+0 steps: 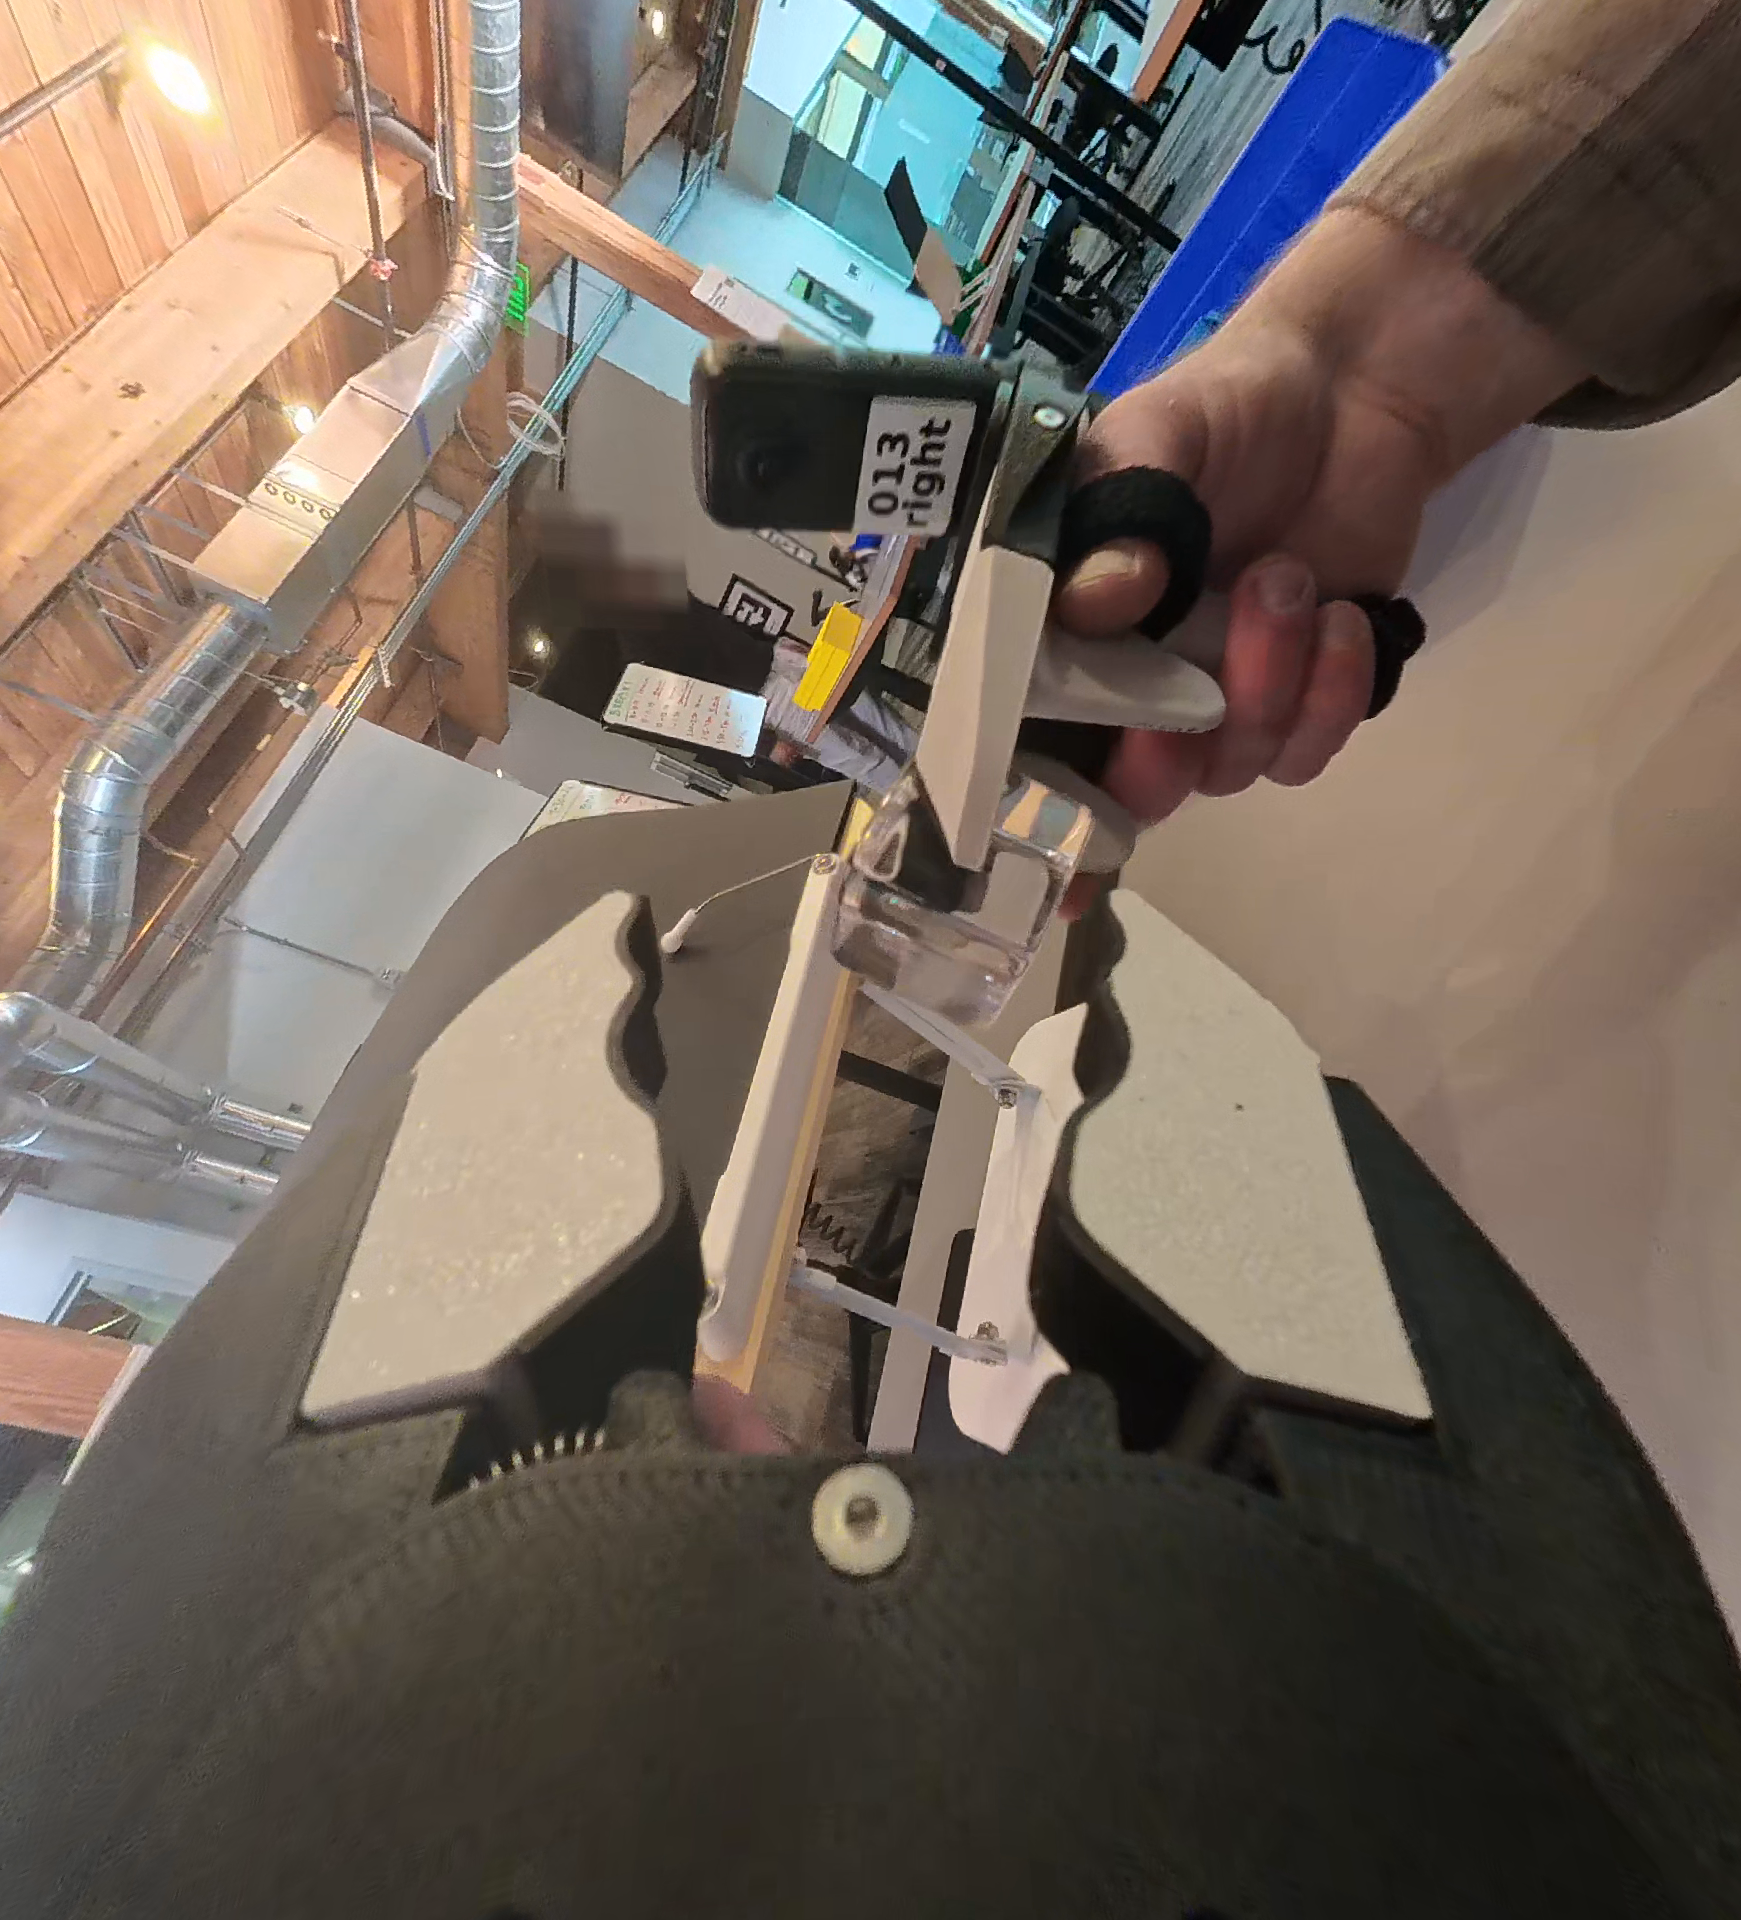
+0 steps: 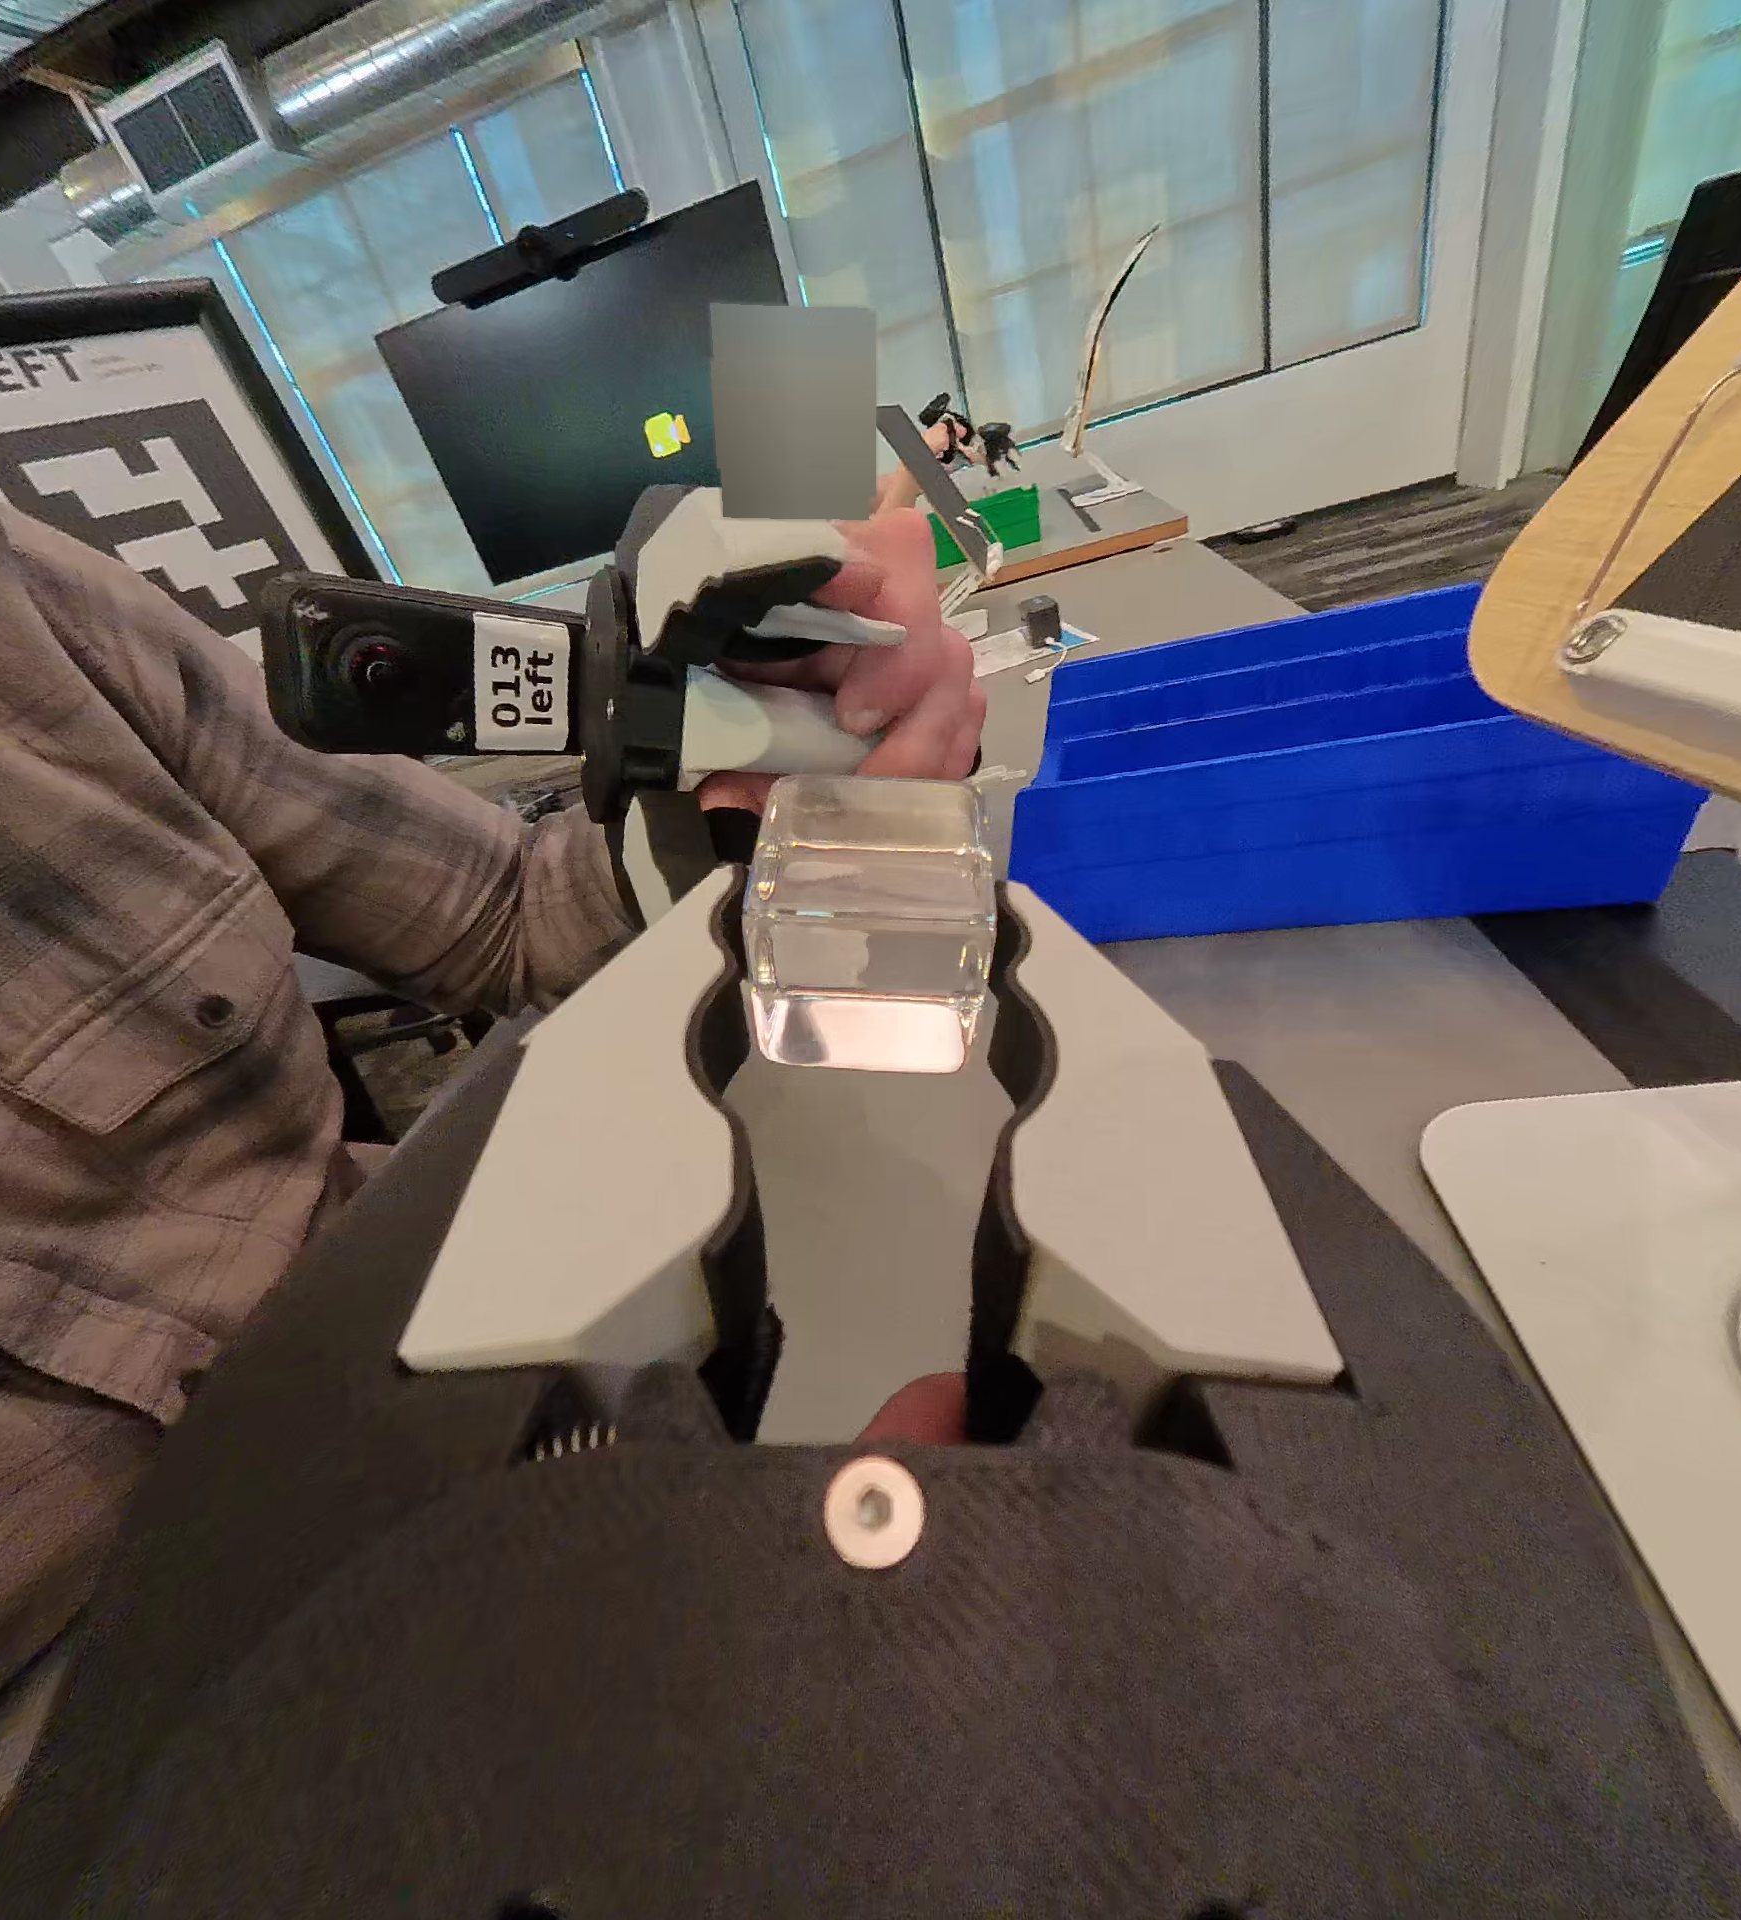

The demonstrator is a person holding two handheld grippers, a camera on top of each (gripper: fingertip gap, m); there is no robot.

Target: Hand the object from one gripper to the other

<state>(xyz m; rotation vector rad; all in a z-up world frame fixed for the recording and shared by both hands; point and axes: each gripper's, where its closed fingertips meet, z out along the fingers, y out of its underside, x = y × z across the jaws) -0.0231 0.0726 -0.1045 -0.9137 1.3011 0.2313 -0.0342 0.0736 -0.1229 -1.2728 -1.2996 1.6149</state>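
Note:
A clear square glass block [image 2: 866, 925] sits between the fingertips of my right gripper [image 2: 871, 935], which is shut on its two sides and holds it in the air. In the left wrist view the same block [image 1: 949, 935] hangs under the right gripper's white finger [image 1: 991, 707]. My left gripper [image 1: 871, 914] is open wide. Its fingertips stand on either side of the block, the right one close to the glass and the left one well apart. The left gripper's camera body [image 2: 419, 665] shows just behind the block.
A blue ridged bin [image 2: 1344, 790] lies on the dark table [image 2: 1313, 1039] to the right. A wood-edged board on a white stand [image 2: 1624, 582] with a white base plate [image 2: 1624, 1299] is at far right. A person's plaid sleeve [image 2: 118, 831] fills the left. The grippers are tip to tip, or close to it.

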